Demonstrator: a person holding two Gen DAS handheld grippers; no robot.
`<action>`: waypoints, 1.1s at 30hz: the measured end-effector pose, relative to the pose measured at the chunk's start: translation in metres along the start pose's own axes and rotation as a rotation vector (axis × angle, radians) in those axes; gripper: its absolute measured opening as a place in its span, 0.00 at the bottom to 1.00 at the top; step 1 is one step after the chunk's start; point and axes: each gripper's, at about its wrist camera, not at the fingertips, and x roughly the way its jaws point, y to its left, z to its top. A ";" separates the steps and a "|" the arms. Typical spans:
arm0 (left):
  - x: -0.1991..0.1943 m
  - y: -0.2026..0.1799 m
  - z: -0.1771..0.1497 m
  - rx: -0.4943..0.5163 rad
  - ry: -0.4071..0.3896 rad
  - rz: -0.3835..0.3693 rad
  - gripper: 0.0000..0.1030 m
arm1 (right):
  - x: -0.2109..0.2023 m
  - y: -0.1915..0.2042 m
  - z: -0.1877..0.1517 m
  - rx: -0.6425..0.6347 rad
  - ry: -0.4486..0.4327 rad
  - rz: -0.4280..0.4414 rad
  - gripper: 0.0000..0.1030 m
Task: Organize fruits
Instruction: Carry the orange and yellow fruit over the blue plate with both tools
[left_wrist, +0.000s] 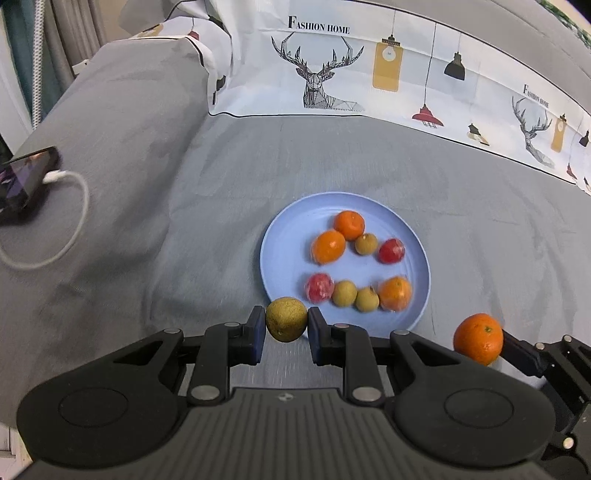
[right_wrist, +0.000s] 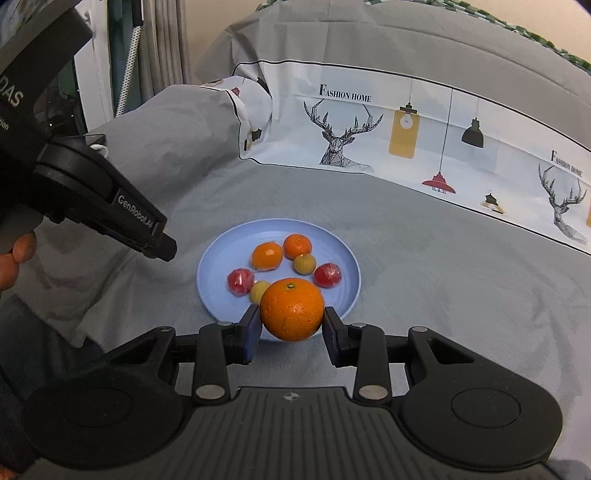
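A light blue plate (left_wrist: 284, 229) lies on the grey bedspread and holds several oranges, small red fruits and small yellow-brown fruits; it also shows in the right wrist view (right_wrist: 343, 254). My left gripper (left_wrist: 286, 322) is shut on a yellow-green round fruit (left_wrist: 286, 319), held just before the plate's near-left rim. My right gripper (right_wrist: 291, 320) is shut on a large orange (right_wrist: 292, 309) at the plate's near rim; this orange shows at the right in the left wrist view (left_wrist: 478, 338). The held orange hides part of the plate's front row.
A phone (left_wrist: 26, 177) with a white charging cable (left_wrist: 70, 221) lies on the bedspread at far left. A folded printed quilt with deer and lamps (left_wrist: 369, 70) runs along the back. The left gripper's body (right_wrist: 103, 199) hangs over the plate's left side.
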 end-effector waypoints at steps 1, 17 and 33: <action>0.004 -0.001 0.003 0.003 0.003 0.001 0.26 | 0.007 -0.001 0.002 0.000 0.005 -0.004 0.36; 0.077 -0.017 0.034 0.059 0.065 0.022 0.26 | 0.089 -0.022 0.018 0.040 0.064 -0.001 0.36; 0.124 -0.022 0.044 0.092 0.086 0.053 0.27 | 0.131 -0.026 0.026 0.024 0.104 0.014 0.36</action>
